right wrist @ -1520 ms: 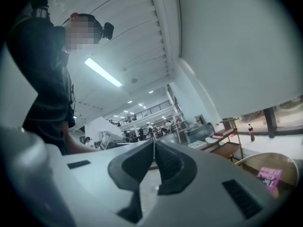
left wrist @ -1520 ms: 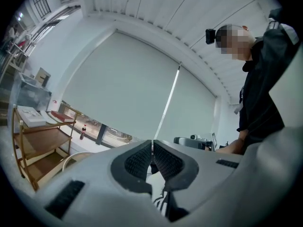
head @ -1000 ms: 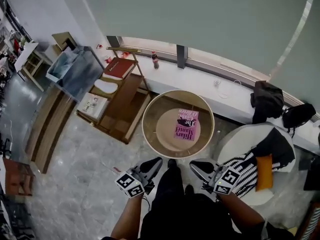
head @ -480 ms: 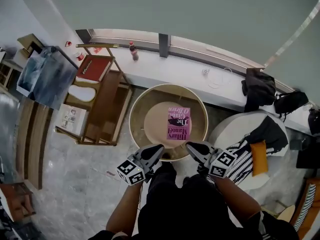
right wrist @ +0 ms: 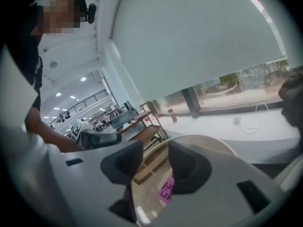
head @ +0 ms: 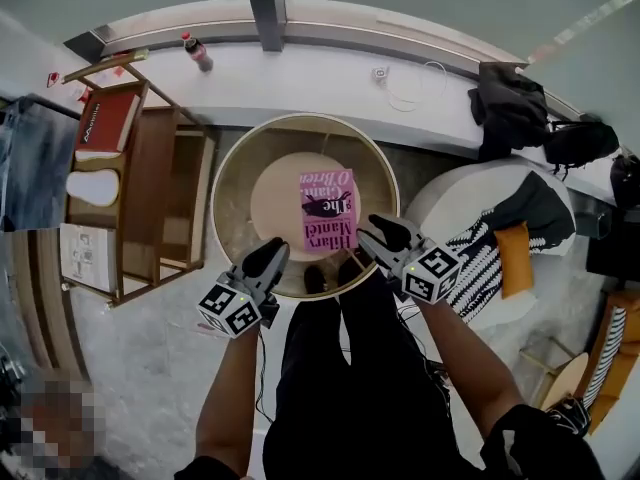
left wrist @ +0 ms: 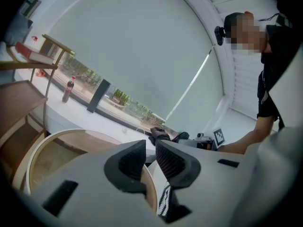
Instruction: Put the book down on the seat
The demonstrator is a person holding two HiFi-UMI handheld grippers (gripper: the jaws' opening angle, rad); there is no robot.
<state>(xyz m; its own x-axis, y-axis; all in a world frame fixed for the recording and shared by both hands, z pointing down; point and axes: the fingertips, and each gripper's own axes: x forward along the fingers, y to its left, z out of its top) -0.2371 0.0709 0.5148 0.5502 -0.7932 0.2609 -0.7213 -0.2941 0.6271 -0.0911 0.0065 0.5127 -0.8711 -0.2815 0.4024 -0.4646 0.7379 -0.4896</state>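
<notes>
A pink book [head: 328,208] lies flat on the inner disc of a round wooden table [head: 232,173] with a raised rim. My left gripper [head: 272,254] hovers at the table's near rim, left of the book, its jaws shut with nothing in them [left wrist: 150,148]. My right gripper [head: 372,230] is over the near rim by the book's lower right corner. Its jaws [right wrist: 156,155] have just been opening and stand open and empty. Through their gap I see the pink book [right wrist: 166,189] below. A white round seat [head: 450,198] stands right of the table.
A wooden shelf rack [head: 165,183] with a red book [head: 100,123] stands left of the table. A cola bottle [head: 197,51] is on the white sill behind. Black bags [head: 510,98] lie at the back right. A striped cushion [head: 480,258] and an orange cushion [head: 515,258] rest on the seat.
Both grippers have moved forward and down, from in front of my legs to the table's near rim. The right jaws have opened. The book has not moved on the table.
</notes>
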